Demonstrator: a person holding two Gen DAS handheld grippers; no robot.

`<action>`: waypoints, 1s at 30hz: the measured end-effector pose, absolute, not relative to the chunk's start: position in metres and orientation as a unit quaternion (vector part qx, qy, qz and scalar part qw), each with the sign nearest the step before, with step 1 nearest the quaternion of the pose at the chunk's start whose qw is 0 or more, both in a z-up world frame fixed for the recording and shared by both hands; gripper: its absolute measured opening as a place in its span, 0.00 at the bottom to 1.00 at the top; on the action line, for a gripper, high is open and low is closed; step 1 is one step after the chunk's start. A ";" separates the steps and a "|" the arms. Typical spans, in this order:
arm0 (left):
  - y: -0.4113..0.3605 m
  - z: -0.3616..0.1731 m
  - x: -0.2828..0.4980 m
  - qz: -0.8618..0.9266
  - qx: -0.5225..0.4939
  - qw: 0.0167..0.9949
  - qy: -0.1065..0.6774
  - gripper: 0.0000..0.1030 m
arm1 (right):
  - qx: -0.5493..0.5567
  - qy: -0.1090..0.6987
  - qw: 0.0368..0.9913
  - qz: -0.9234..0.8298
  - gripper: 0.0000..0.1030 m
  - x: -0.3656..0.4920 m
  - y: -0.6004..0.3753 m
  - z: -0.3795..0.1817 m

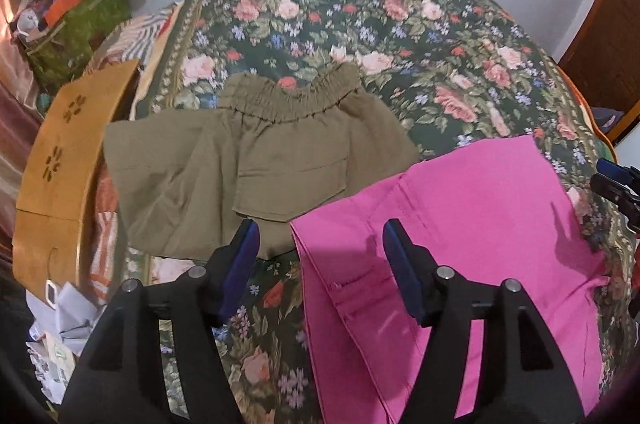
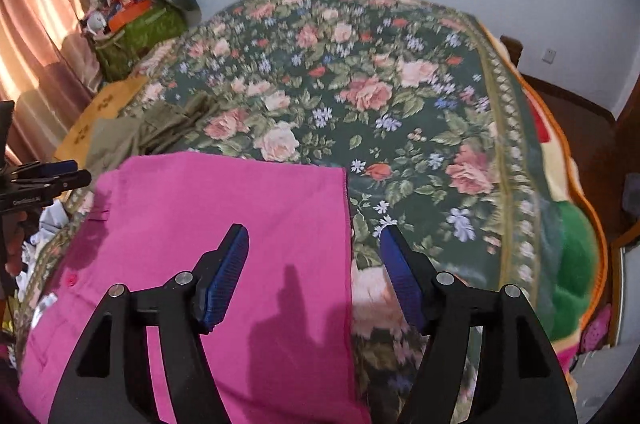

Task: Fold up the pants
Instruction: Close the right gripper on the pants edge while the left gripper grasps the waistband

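The pink pants (image 1: 460, 224) lie folded on the floral bedspread (image 1: 360, 24), beside olive shorts (image 1: 260, 152). Left claw (image 1: 316, 244) and right claw (image 2: 314, 248) hover above, jaws apart, gripping nothing.

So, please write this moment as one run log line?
left claw: open, empty | right claw: open, empty | pink pants: folded on floral bedspread | olive shorts: flat beside
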State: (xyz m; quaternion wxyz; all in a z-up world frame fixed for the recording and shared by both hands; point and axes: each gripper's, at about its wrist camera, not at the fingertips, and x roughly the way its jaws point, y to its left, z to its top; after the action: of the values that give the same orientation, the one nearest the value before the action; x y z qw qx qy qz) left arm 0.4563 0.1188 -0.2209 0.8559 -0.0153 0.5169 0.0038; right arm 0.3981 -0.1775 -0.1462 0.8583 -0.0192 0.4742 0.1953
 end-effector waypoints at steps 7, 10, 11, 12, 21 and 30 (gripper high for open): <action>0.131 -0.259 0.480 0.015 -0.056 0.836 0.546 0.63 | -0.064 0.501 0.842 0.189 0.62 0.433 -0.163 -0.180; 0.137 -0.264 0.481 0.003 -0.092 0.834 0.544 0.63 | -0.075 0.510 0.837 0.185 0.62 0.447 -0.159 -0.195; 0.138 -0.266 0.481 -0.001 -0.100 0.833 0.545 0.63 | -0.073 0.511 0.836 0.184 0.62 0.451 -0.158 -0.199; 0.140 -0.269 0.480 -0.005 -0.109 0.831 0.545 0.63 | -0.068 0.512 0.837 0.182 0.62 0.455 -0.158 -0.202; 0.137 -0.271 0.478 -0.040 -0.137 0.828 0.541 0.42 | -0.050 0.509 0.839 0.185 0.18 0.459 -0.147 -0.211; 0.111 -0.248 0.469 -0.020 -0.043 0.854 0.519 0.16 | -0.087 0.485 0.857 0.148 0.03 0.449 -0.136 -0.203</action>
State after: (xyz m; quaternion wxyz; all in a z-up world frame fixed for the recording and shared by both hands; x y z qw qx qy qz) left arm 0.4688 0.1108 -0.2479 0.8535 -0.0427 0.5189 -0.0202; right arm 0.4488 -0.1362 -0.2028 0.8573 -0.0871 0.4852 0.1483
